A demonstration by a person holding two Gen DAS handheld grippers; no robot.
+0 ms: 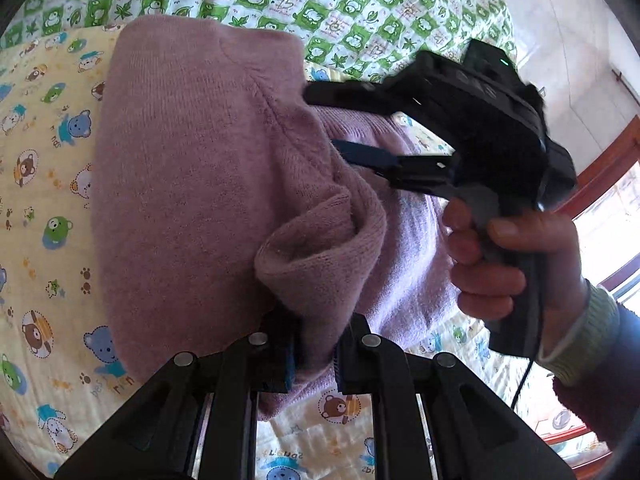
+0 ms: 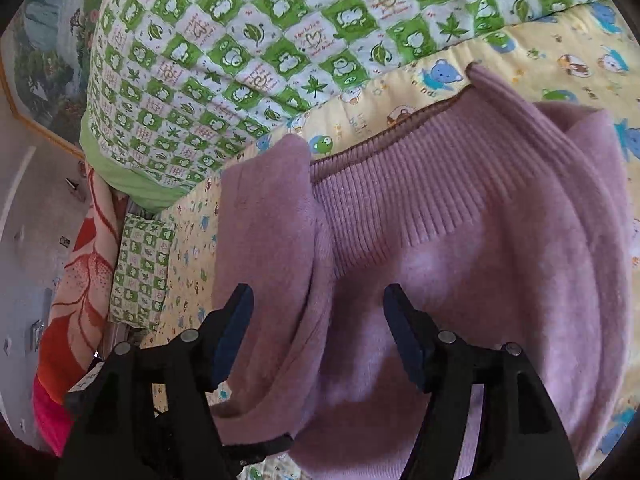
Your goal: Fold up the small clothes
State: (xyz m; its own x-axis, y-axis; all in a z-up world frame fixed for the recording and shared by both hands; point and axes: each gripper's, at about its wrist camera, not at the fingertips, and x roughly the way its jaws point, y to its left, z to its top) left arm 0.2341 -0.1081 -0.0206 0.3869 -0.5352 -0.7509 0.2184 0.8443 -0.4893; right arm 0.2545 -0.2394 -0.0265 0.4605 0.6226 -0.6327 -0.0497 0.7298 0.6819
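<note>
A small mauve knit sweater [image 1: 192, 184] lies partly folded on a yellow cartoon-print sheet [image 1: 44, 184]. My left gripper [image 1: 316, 344] is shut on a bunched fold of the sweater at its near edge and holds it raised a little. In the right wrist view the sweater [image 2: 460, 264] shows its ribbed band [image 2: 400, 184] and a folded-in flap at the left. My right gripper [image 2: 318, 320] is open, jaws wide apart, hovering just above the sweater's body. It also shows in the left wrist view [image 1: 344, 120], held by a hand, over the sweater's right side.
A green and white checked quilt [image 2: 256, 56] lies behind the sweater. A matching small pillow [image 2: 140, 272] and an orange-red floral blanket [image 2: 80, 300] sit at the bed's left edge. A window [image 1: 612, 240] is at the right.
</note>
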